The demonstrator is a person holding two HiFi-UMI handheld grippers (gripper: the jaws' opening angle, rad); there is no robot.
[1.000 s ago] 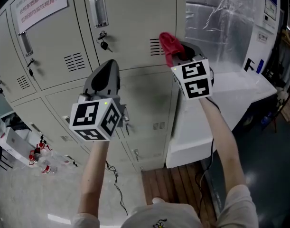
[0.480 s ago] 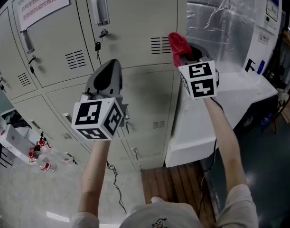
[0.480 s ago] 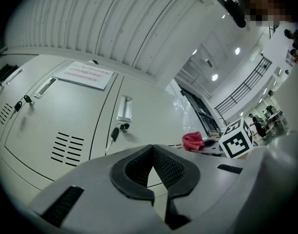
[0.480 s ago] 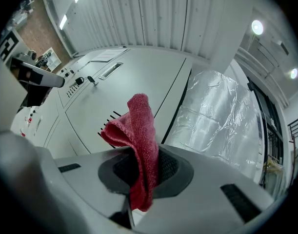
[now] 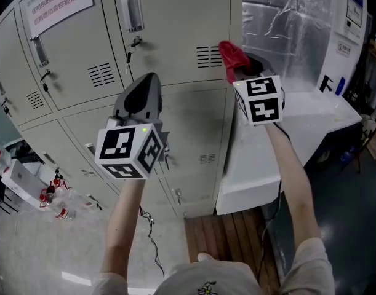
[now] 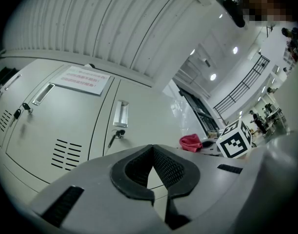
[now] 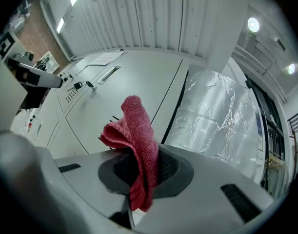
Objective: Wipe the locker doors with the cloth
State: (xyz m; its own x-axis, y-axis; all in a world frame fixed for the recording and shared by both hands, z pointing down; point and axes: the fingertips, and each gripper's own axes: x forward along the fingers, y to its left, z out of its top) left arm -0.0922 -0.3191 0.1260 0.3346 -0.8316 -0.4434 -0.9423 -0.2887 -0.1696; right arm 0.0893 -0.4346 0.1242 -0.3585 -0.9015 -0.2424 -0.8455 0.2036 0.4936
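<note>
A bank of grey locker doors [image 5: 169,23] fills the upper left of the head view. My right gripper [image 5: 240,66] is shut on a red cloth [image 5: 232,57], which sticks up near the right edge of an upper door by its vent slots [image 5: 208,56]. In the right gripper view the cloth [image 7: 138,150] is folded and pinched between the jaws. My left gripper [image 5: 146,82] is held lower, in front of a lower locker door [image 5: 194,128], its jaws shut on nothing [image 6: 152,177].
A paper notice [image 5: 55,2] hangs on the upper left door. Keys hang in the locks [image 5: 131,48]. A white cabinet [image 5: 298,128] wrapped in clear plastic [image 5: 286,29] stands right of the lockers. Bottles and boxes [image 5: 49,198] lie on the floor at left.
My right gripper has carried the red cloth rightwards along the upper locker door, toward its right edge. The left gripper has stayed almost still.
</note>
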